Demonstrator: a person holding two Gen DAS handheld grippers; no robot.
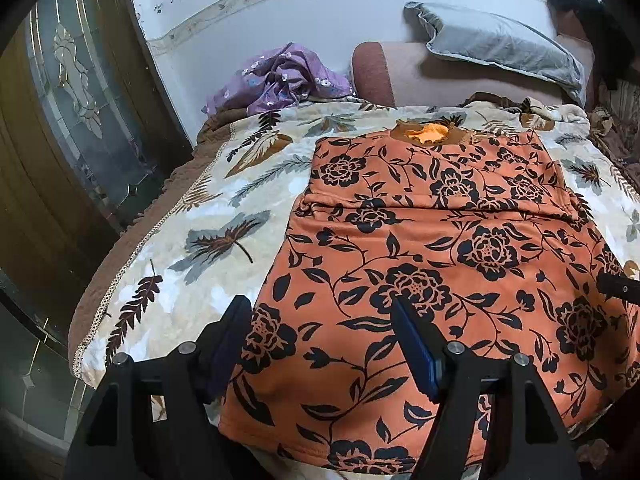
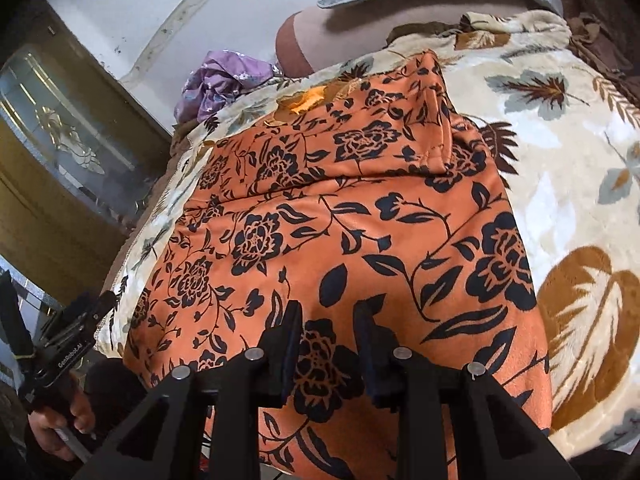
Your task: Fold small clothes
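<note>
The left gripper hangs over the near left part of the garment, its jaws spread wide with nothing between them but cloth lying flat below; no pad presses on it. The right gripper hangs over the near edge of the same garment, its jaws a narrow gap apart; nothing is pinched between them that the view shows. In the right wrist view the left gripper's body sits low at the left, gripped by a hand.

The garment, orange with black flowers, lies spread flat on the blanket, its neck opening at the far end and a crease running across it just short of that; the blanket is cream with leaf prints and covers the bed. Beyond its far left corner lies a crumpled purple cloth; beside that a brown bolster, with a grey pillow leaning above it against the wall. A glass-panelled door stands at the left.
</note>
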